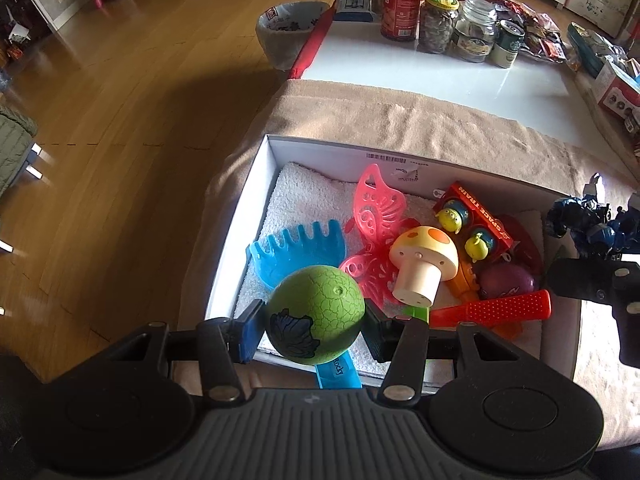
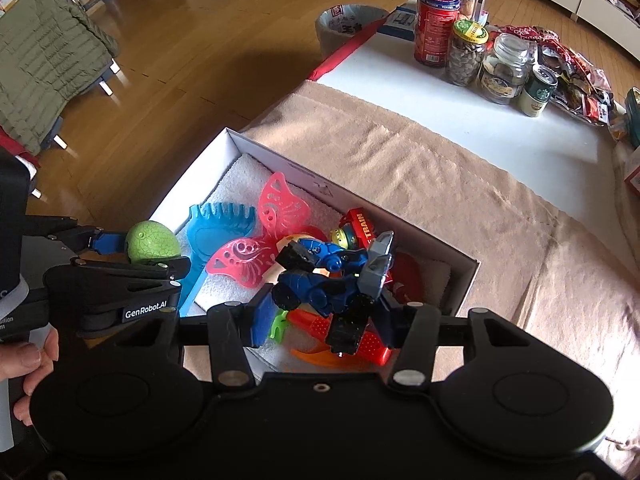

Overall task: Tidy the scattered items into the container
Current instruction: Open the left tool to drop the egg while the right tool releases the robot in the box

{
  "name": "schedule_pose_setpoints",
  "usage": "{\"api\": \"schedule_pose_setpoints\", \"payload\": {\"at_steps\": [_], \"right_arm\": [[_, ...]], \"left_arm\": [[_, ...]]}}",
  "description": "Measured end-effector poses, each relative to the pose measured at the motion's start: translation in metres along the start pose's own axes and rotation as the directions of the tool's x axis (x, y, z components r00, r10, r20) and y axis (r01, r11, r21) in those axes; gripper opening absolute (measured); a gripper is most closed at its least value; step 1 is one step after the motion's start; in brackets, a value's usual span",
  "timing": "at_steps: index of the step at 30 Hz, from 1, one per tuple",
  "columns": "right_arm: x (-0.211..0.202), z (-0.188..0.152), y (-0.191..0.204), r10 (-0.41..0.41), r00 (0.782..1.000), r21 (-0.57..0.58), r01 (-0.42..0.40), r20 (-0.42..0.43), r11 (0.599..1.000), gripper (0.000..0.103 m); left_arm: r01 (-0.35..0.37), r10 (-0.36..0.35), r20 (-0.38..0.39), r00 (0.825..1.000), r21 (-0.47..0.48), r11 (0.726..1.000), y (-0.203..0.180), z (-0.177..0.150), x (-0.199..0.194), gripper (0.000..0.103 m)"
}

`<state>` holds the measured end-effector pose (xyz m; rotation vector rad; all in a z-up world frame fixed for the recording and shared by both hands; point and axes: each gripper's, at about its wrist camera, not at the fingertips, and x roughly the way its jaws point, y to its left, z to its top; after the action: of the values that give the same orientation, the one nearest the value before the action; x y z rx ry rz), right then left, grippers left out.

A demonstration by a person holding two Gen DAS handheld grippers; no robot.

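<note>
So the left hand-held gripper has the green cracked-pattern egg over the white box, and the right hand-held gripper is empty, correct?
Not quite. The left hand-held gripper does hold the green cracked-pattern egg over the white box, but the right hand-held gripper is not empty: the right wrist view shows it shut on a blue and grey robot toy.

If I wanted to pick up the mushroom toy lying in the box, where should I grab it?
Probably the mushroom's cream stem, not its wide rounded cap. It lies tipped over with the stem pointing toward the box's near edge, so come down from above and close the tongs across the stem's narrow sides.
</note>
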<state>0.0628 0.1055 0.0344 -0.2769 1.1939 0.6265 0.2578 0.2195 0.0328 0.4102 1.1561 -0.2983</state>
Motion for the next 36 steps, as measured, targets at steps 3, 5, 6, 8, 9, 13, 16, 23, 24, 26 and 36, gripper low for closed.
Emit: {"api": "schedule_pose_setpoints", "payload": {"at_steps": [3,5,6,8,9,13,16,23,24,26,36], "right_arm": [[-0.002,0.000,-0.003,0.001,1.000,0.012,-0.001,-0.002,1.000,0.051],[-0.002,0.000,-0.004,-0.003,1.000,0.015,0.003,-0.002,1.000,0.051],[-0.002,0.000,-0.004,-0.004,1.000,0.016,0.004,-0.003,1.000,0.051],[-0.001,-0.001,-0.005,-0.005,1.000,0.021,0.005,-0.006,1.000,0.051],[0.000,-0.001,-0.005,-0.004,1.000,0.024,0.005,-0.008,1.000,0.051],[0.004,-0.002,-0.005,-0.013,1.000,0.028,0.013,-0.019,1.000,0.051],[0.008,-0.004,-0.007,-0.015,1.000,0.032,0.016,-0.026,0.999,0.051],[0.014,-0.007,-0.009,-0.014,0.999,0.043,0.016,-0.039,0.999,0.051],[0.014,-0.007,-0.009,-0.013,0.999,0.044,0.014,-0.041,0.999,0.051],[0.015,-0.007,-0.009,-0.011,0.999,0.046,0.013,-0.044,0.999,0.051],[0.021,-0.007,-0.008,-0.013,0.999,0.044,0.015,-0.053,0.999,0.051]], "left_arm": [[-0.004,0.004,0.010,1.000,0.006,1.000,0.000,-0.001,-0.008,0.054],[-0.006,0.006,0.022,1.000,0.012,1.000,-0.001,-0.002,-0.013,0.057],[-0.008,0.008,0.026,1.000,0.016,1.000,-0.002,-0.002,-0.015,0.057],[-0.009,0.008,0.030,1.000,0.021,1.000,-0.004,-0.004,-0.018,0.059],[-0.008,0.007,0.031,0.999,0.026,1.000,-0.005,-0.005,-0.019,0.059],[-0.004,0.002,0.042,0.999,0.049,0.999,-0.012,-0.012,-0.024,0.060],[0.001,-0.005,0.052,0.999,0.067,0.998,-0.018,-0.017,-0.028,0.061],[0.010,-0.015,0.070,0.997,0.080,0.997,-0.024,-0.022,-0.031,0.063],[0.011,-0.016,0.070,0.997,0.080,0.997,-0.024,-0.023,-0.031,0.063],[0.011,-0.016,0.070,0.997,0.078,0.997,-0.024,-0.023,-0.030,0.063],[0.015,-0.020,0.076,0.997,0.060,0.998,-0.020,-0.024,-0.028,0.064]]}}
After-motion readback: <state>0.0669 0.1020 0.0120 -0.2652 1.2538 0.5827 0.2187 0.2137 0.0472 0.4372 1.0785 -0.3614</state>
